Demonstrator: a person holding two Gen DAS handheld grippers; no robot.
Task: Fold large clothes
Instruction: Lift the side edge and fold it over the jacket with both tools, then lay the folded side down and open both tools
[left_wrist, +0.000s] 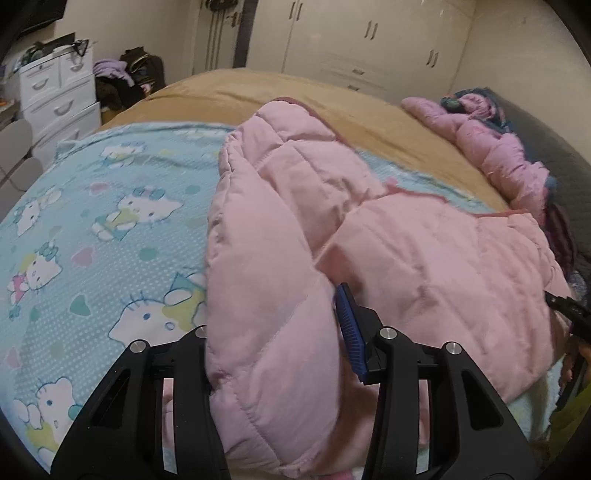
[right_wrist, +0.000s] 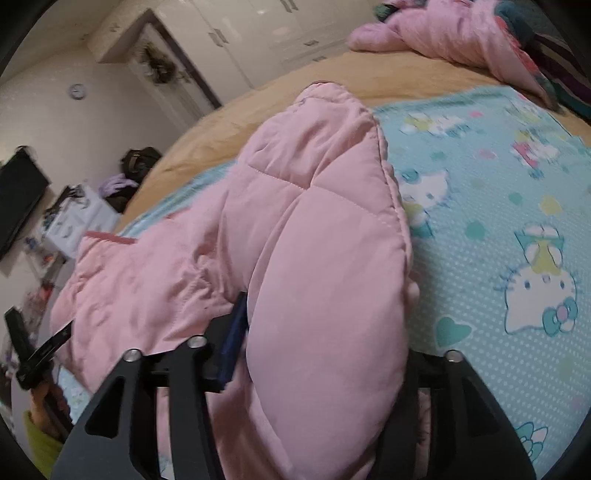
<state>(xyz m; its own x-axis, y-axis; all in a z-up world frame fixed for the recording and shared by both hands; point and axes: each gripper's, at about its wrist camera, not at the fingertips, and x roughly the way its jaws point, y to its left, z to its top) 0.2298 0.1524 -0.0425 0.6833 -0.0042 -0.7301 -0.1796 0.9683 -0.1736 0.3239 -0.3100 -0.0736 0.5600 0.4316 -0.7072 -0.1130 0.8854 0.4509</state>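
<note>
While the pink puffer jacket (left_wrist: 424, 243) lies on the cartoon-print blanket (left_wrist: 92, 229) over the bed, I grip one padded fold in my left tool (left_wrist: 275, 332); another fold sits between my right tool's (right_wrist: 325, 332) jaws, grip unclear.

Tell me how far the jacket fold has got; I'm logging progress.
Partly done. The pink puffer jacket lies on the cartoon blanket, with padded sections doubled over. In hand: the left gripper and right gripper each have a thick fold between their fingers. Left: laying these down and flattening; it is still a lumpy, uneven bundle.
</note>
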